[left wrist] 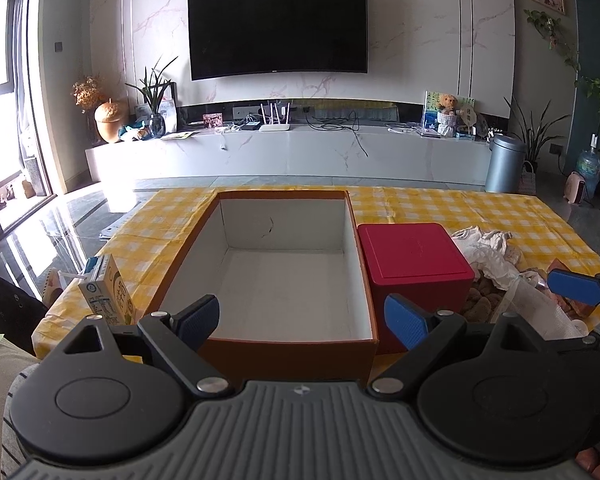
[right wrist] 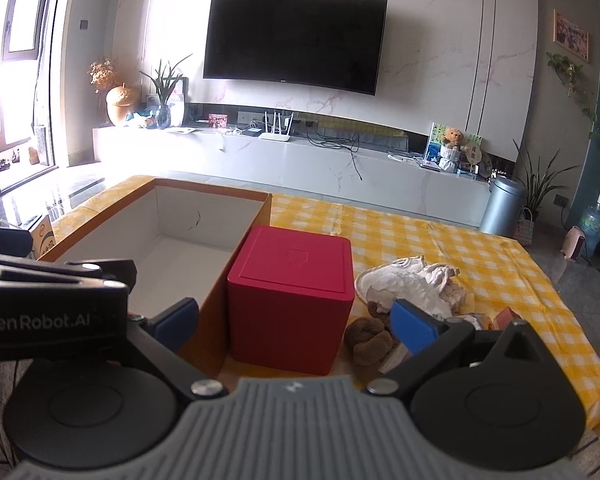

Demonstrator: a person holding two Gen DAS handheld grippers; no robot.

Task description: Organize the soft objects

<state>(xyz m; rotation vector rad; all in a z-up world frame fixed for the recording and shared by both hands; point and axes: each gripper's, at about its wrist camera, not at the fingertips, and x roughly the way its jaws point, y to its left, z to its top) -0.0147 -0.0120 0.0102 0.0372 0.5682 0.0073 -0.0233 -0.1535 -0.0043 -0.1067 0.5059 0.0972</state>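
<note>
I'm holding the left gripper [left wrist: 302, 318] spread wide, gripping nothing, over the bare white-lined orange box [left wrist: 236, 354]. The right gripper [right wrist: 296, 322] is gaping too, straddling the closed red box [right wrist: 292, 300]. Soft toys [right wrist: 410, 294] are lying heaped just right of it.

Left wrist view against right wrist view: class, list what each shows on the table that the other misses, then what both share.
Only the left wrist view shows the milk carton's printed face, standing left of the orange box, and the right claw's blue pad over the pile.

Only the right wrist view shows the brown plush toy clearly, beside the red box.

Both show the empty orange box, the red box, the white cloth and the yellow checked tablecloth.
</note>
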